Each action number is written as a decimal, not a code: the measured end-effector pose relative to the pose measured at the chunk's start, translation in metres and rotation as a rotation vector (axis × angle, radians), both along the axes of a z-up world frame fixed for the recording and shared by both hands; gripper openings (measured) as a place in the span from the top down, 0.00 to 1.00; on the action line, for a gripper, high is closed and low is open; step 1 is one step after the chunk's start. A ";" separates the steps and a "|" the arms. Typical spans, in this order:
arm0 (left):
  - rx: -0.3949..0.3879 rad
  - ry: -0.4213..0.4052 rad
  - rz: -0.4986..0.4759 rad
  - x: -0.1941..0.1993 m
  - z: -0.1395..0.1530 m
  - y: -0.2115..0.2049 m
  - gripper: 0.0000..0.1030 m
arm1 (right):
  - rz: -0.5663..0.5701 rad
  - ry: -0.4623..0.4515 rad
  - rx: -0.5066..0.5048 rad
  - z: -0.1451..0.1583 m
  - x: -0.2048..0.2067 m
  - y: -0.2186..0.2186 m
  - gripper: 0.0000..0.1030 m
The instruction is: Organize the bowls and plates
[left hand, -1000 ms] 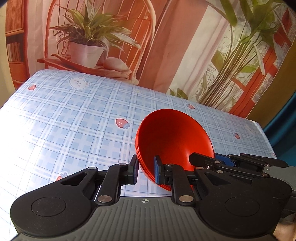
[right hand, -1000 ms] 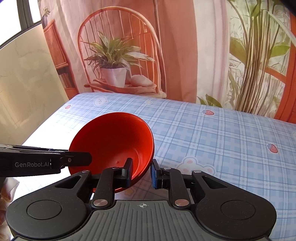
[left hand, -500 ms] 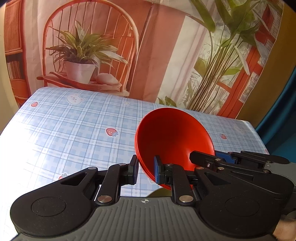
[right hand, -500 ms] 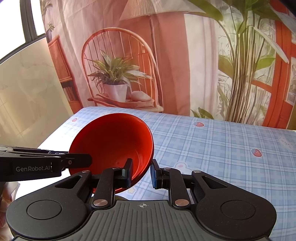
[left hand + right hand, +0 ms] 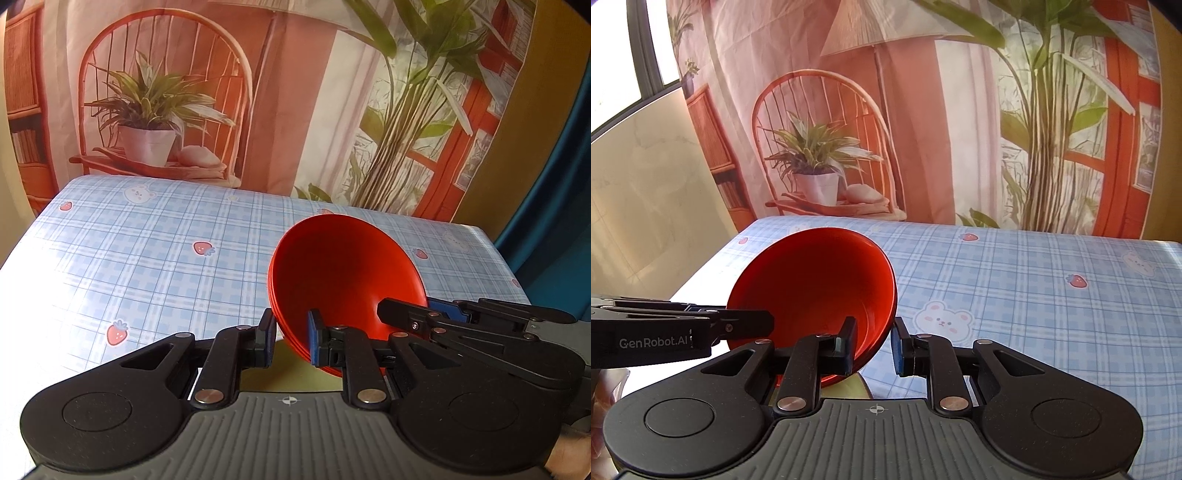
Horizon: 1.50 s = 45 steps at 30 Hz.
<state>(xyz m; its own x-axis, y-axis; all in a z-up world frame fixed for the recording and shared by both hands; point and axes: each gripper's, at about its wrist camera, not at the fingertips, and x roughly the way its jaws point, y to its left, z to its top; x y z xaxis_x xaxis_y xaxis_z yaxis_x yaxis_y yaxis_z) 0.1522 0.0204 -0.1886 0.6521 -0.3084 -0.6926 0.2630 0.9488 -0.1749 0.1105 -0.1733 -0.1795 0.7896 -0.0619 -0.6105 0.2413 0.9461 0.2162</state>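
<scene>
Checked surface (image 5: 155, 258), red bowl (image 5: 343, 273) tilted above it, rim clamped between left gripper (image 5: 291, 341) and right gripper (image 5: 871, 347).

You have a smooth, glossy red bowl (image 5: 820, 291) of plastic look pinched at its rim by matt black plastic fingers (image 5: 846, 345) with blue pads and bright metal pivot pins, over a sleek blue-checked tablecloth (image 5: 1052, 295) that shines in the light, before a creased printed cloth backdrop (image 5: 923, 110).
</scene>
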 end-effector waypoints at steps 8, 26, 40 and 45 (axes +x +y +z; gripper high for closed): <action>0.001 0.008 -0.009 -0.017 -0.002 0.003 0.81 | 0.000 0.004 0.002 -0.003 -0.015 0.009 0.83; 0.013 0.053 -0.020 -0.038 -0.013 0.014 0.80 | 0.025 0.049 -0.001 -0.013 -0.030 0.035 0.83; 0.020 0.101 -0.011 -0.036 -0.029 0.020 0.80 | 0.049 0.104 0.010 -0.031 -0.021 0.042 0.83; 0.023 0.119 -0.008 -0.034 -0.035 0.021 0.80 | 0.056 0.126 0.010 -0.037 -0.018 0.043 0.83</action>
<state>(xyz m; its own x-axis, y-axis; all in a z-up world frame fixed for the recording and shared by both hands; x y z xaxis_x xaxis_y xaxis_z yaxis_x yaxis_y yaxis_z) 0.1183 0.0414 -0.2240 0.5625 -0.2964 -0.7718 0.2493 0.9509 -0.1834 0.0921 -0.1307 -0.2167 0.7086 -0.0135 -0.7055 0.2143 0.9567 0.1968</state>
